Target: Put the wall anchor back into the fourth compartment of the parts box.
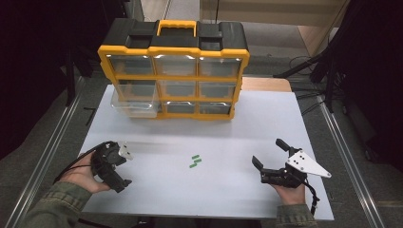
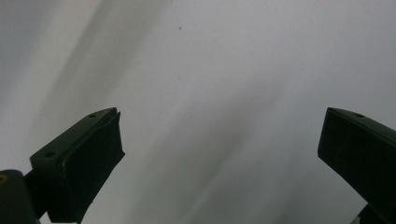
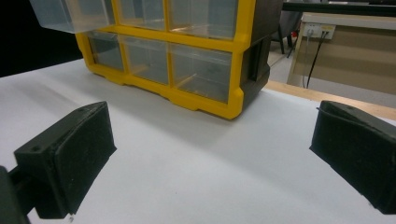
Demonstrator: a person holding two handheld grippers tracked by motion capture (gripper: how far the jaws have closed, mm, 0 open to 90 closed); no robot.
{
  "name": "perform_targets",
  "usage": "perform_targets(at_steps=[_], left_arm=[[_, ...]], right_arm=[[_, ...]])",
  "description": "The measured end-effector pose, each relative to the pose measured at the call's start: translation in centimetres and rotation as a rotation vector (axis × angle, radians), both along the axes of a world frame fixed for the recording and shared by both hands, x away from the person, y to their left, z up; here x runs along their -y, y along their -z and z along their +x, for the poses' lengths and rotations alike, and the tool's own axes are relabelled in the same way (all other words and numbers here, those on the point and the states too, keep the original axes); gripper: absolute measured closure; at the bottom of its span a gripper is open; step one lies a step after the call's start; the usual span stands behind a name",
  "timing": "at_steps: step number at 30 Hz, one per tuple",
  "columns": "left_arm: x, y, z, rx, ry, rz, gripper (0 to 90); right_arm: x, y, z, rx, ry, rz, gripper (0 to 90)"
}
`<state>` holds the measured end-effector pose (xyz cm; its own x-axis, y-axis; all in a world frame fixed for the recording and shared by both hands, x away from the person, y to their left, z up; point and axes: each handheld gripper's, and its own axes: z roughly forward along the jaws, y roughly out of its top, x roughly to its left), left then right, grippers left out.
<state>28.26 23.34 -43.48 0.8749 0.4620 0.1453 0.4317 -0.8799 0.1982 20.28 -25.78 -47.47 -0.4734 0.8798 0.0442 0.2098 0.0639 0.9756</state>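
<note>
The white worktop (image 1: 237,123) spreads out in front of me, and at its far edge stands the yellow and black drawer cabinet (image 1: 173,71), three rows of three clear drawers under a yellow carry handle. One clear drawer (image 1: 135,102) at the cabinet's left side, in the middle row, is pulled out toward me and juts past the yellow frame; in the right gripper view its corner shows at the upper left, above the bottom row of drawers. My left tool (image 1: 122,167) sits low near the front left of the worktop, held in my left hand (image 1: 83,175), its jaws spread wide with nothing between them; the left gripper view looks down along them at bare white surface. My right tool (image 1: 269,158) rests near the front right, gripped in my right hand (image 1: 290,192), its jaws likewise spread apart and empty, aimed across the worktop toward the cabinet's lower right corner. Between the two tools, a little nearer me than the middle of the worktop, lie two small green pieces (image 1: 195,162), just beside each other and well apart from both tools.
</note>
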Motion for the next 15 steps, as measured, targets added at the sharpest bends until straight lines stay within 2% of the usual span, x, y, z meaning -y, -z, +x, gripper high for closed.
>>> perform_targets(at_steps=[6, 7, 9, 14, 15], left_arm=[[3.1, 0.2, 0.9, -0.009, 0.035, 0.011, 0.0], [3.1, 0.2, 0.9, -0.009, 0.035, 0.011, 0.0], [5.0, 0.1, 1.4, -0.012, 0.060, 0.012, 0.0], [7.6, 0.4, 1.9, -0.006, 0.089, 0.011, 0.0], [7.6, 0.4, 1.9, -0.006, 0.089, 0.011, 0.0]], right_arm=[[0.0, 0.0, 0.0, -0.003, 0.001, -0.003, 0.0], [0.0, 0.0, 0.0, -0.003, 0.001, -0.003, 0.0], [0.0, 0.0, 0.0, -0.003, 0.001, -0.005, 0.0], [0.1, 0.0, 0.0, -0.004, 0.006, 0.006, 0.0], [0.1, 0.0, 0.0, -0.004, 0.006, 0.006, 0.0]])
